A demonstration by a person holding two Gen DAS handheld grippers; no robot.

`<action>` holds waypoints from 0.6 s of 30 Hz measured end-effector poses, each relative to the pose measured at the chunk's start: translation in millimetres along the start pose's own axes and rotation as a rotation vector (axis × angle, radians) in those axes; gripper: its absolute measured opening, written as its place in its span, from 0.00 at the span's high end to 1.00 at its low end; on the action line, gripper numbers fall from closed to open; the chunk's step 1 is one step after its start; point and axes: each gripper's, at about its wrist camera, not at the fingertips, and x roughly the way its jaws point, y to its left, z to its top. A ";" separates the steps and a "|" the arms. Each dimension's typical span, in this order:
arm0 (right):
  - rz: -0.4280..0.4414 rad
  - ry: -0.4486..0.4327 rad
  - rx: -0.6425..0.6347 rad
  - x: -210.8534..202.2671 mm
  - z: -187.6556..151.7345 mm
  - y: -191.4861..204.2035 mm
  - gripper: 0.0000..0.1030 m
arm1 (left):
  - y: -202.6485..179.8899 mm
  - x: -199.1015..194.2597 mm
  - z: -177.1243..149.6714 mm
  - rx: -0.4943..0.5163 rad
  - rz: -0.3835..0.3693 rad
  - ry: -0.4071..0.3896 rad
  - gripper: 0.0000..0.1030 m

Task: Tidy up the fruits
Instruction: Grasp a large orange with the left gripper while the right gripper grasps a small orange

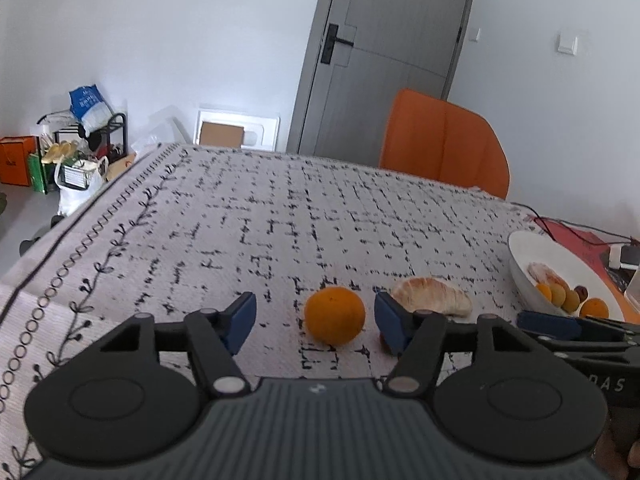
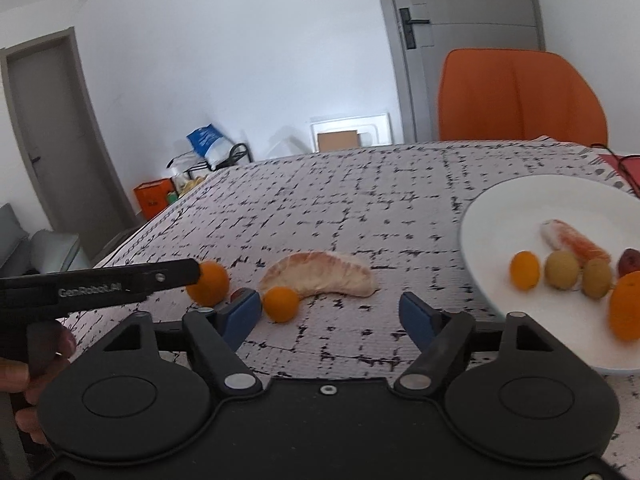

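An orange [image 1: 334, 315] lies on the patterned tablecloth between the blue pads of my left gripper [image 1: 316, 322], which is open around it without touching. A pomelo segment [image 1: 432, 301] lies just behind the right pad. In the right wrist view, my right gripper [image 2: 330, 316] is open and empty above the cloth. A small kumquat [image 2: 281, 304] sits by its left pad, in front of the pomelo segment [image 2: 320, 274]. The orange [image 2: 209, 282] is partly hidden by the left gripper's finger. The white plate [image 2: 496, 216] holds several fruits at the right.
An orange chair [image 2: 520, 96] stands at the table's far side before a grey door [image 1: 396, 48]. A red mat and cables [image 1: 576, 236] lie behind the plate [image 1: 520, 264]. Bags and boxes [image 1: 60, 160] crowd the floor at far left.
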 end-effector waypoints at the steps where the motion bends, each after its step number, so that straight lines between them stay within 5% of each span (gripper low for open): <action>1: 0.006 0.007 0.002 2.2 0.1 0.3 0.33 | -1.1 2.6 -0.8 0.000 -0.003 0.008 0.38; 6: 0.026 0.035 -0.008 12.7 0.2 2.1 0.38 | -7.0 14.5 -3.0 0.007 -0.017 0.037 0.41; 11: 0.046 0.059 -0.022 20.7 2.3 5.5 0.47 | -4.7 24.9 -4.7 -0.014 -0.030 0.059 0.65; 18: 0.054 0.077 -0.043 29.4 2.9 12.4 0.57 | 1.6 18.8 -4.3 -0.032 -0.025 0.057 0.65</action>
